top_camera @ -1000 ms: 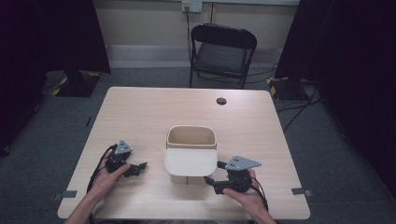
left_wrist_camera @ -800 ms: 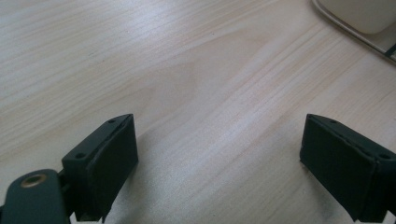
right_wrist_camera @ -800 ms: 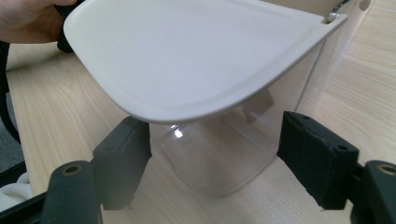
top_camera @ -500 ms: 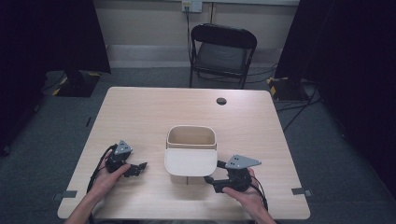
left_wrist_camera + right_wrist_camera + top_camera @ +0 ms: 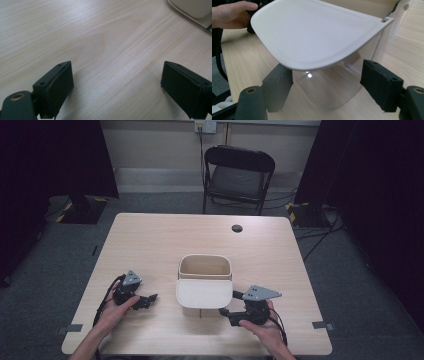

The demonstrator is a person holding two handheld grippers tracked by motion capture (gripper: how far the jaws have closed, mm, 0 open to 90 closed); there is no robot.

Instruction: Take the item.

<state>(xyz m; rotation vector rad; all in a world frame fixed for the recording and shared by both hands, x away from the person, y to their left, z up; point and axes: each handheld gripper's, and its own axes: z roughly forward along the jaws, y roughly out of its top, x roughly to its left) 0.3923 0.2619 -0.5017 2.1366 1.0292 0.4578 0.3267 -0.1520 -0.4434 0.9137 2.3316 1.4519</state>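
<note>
The right tool (image 5: 325, 90) sits with jaws apart beside the clear container (image 5: 329, 87), under its white lid (image 5: 312, 35); the left tool (image 5: 117, 87) rests spread wide over bare surface (image 5: 100, 37).

Bin (image 5: 205, 270) mid-table, lid (image 5: 204, 293) flipped toward the person. Left gripper (image 5: 149, 298) left of bin, right gripper (image 5: 223, 312) just beside its near-right corner.

The container (image 5: 204, 281) stands on the table (image 5: 160, 240) between left tool (image 5: 147, 300) and right tool (image 5: 226, 313).
</note>
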